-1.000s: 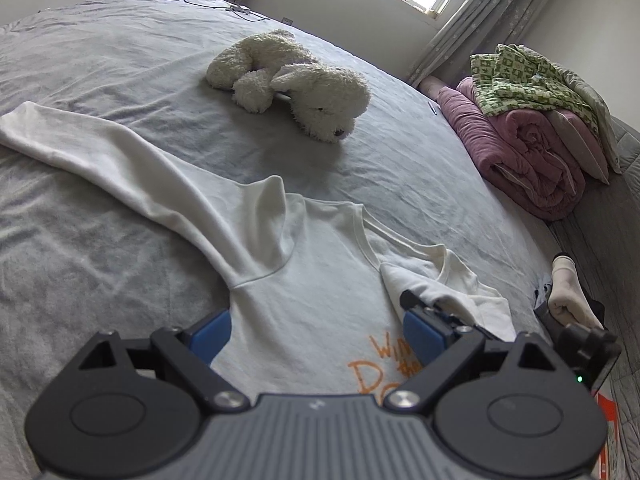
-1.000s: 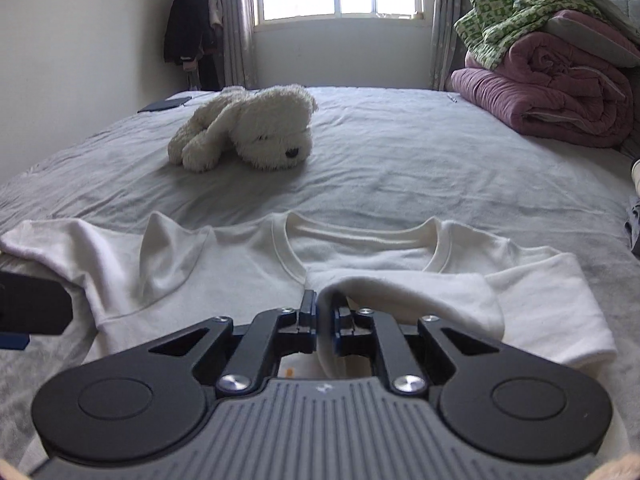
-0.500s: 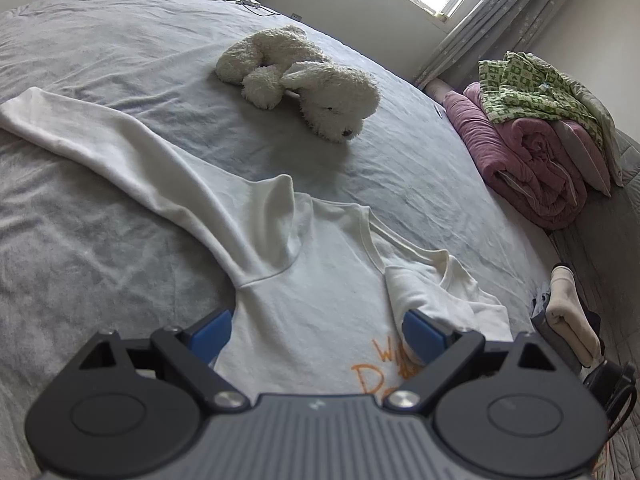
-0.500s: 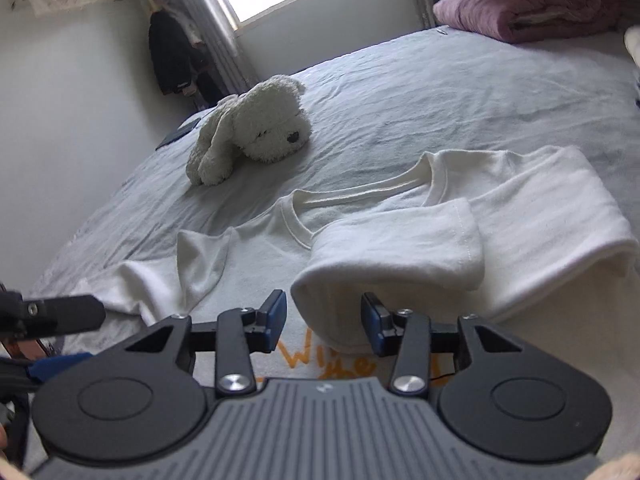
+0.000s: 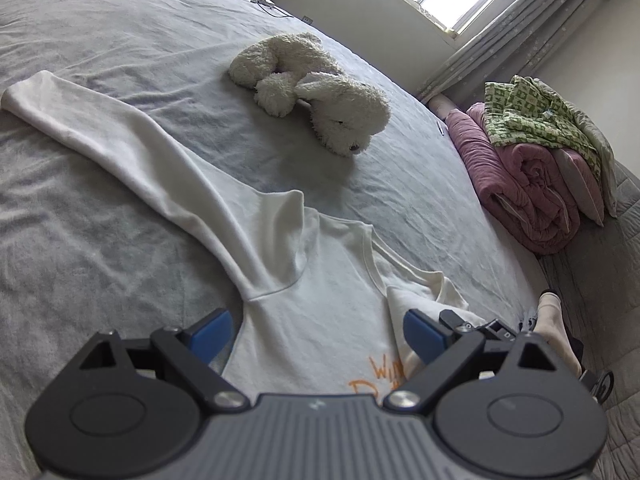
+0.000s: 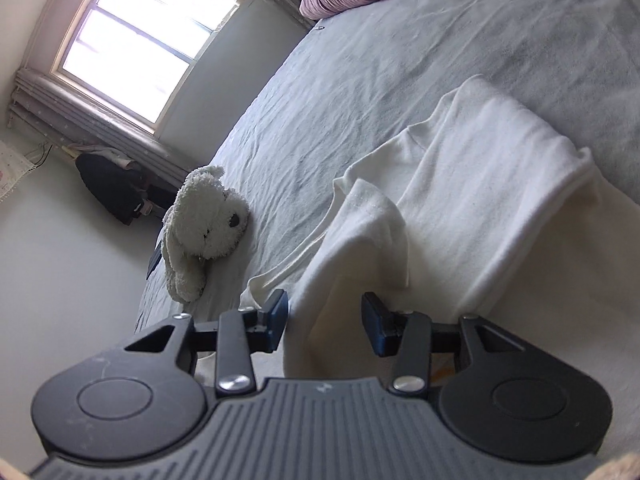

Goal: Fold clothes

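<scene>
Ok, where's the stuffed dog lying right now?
The white stuffed dog lies on the grey bedspread, beyond the white long-sleeved shirt towards the window; in the right wrist view it lies left of the shirt.

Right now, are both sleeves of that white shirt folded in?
No, only one. One sleeve lies folded over the shirt chest near the collar; the other sleeve lies stretched out across the bed.

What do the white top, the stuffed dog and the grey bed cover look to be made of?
White top: soft matte knit, probably cotton jersey; it drapes limply, shows stitched hems and an orange print. Stuffed dog: cream plush with a curly, shaggy pile, likely synthetic. Grey bed cover: thin matte woven sheet, going by its fine shallow wrinkles; the fibre cannot be told.
</scene>
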`<state>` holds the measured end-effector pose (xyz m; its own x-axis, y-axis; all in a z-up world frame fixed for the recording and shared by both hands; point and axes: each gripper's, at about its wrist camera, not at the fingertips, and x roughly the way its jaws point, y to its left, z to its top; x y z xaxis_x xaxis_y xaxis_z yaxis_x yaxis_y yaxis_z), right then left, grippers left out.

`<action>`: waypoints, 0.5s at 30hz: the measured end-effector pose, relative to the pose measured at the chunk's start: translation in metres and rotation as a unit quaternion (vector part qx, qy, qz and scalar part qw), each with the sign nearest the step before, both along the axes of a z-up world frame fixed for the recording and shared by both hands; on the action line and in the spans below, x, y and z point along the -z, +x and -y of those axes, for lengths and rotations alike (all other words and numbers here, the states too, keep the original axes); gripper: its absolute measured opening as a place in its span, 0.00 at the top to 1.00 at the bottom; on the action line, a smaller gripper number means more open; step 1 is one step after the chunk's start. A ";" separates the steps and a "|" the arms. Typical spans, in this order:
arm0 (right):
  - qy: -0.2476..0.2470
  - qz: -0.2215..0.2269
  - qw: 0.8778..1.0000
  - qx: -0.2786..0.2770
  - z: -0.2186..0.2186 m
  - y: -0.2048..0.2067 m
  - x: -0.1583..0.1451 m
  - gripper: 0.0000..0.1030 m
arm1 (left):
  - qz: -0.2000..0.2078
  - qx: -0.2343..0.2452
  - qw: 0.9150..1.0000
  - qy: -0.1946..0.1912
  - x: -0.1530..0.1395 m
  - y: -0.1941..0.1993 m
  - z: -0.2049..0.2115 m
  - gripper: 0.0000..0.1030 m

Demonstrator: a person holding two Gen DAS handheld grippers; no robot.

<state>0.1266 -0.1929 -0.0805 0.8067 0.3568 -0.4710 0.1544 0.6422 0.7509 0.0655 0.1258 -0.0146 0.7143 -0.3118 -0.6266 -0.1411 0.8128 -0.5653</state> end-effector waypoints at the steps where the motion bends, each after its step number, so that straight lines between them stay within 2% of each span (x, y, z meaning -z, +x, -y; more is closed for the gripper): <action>1: -0.003 0.006 1.000 -0.007 -0.004 0.001 -0.003 0.55 | 0.005 0.005 1.000 -0.017 0.002 0.001 -0.002 0.11; 4: -0.022 0.025 0.999 -0.030 -0.019 0.005 -0.012 0.55 | 0.009 0.011 0.998 -0.064 0.008 0.006 -0.008 0.11; 7: -0.067 0.052 0.994 -0.073 -0.041 0.008 -0.022 0.55 | 0.004 0.005 0.995 -0.098 0.018 0.010 -0.013 0.11; 10: -0.146 0.082 0.977 -0.133 -0.070 0.006 -0.030 0.55 | -0.004 -0.005 0.992 -0.124 0.029 0.015 -0.017 0.11; 11: -0.180 0.090 0.967 -0.154 -0.080 0.005 -0.032 0.55 | -0.008 -0.009 0.991 -0.134 0.033 0.017 -0.019 0.11; 13: -0.272 0.111 0.933 -0.208 -0.106 -0.001 -0.032 0.55 | -0.014 -0.015 0.987 -0.160 0.043 0.021 -0.022 0.11; 15: -0.332 0.125 0.900 -0.253 -0.124 -0.009 -0.026 0.55 | -0.016 -0.020 0.982 -0.189 0.054 0.023 -0.023 0.11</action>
<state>0.1171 -0.0685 -0.0541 0.7305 0.4149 -0.5423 -0.4049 0.9027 0.1452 0.0887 0.1491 -0.0684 0.7134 -0.4973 -0.4937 -0.1911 0.5398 -0.8198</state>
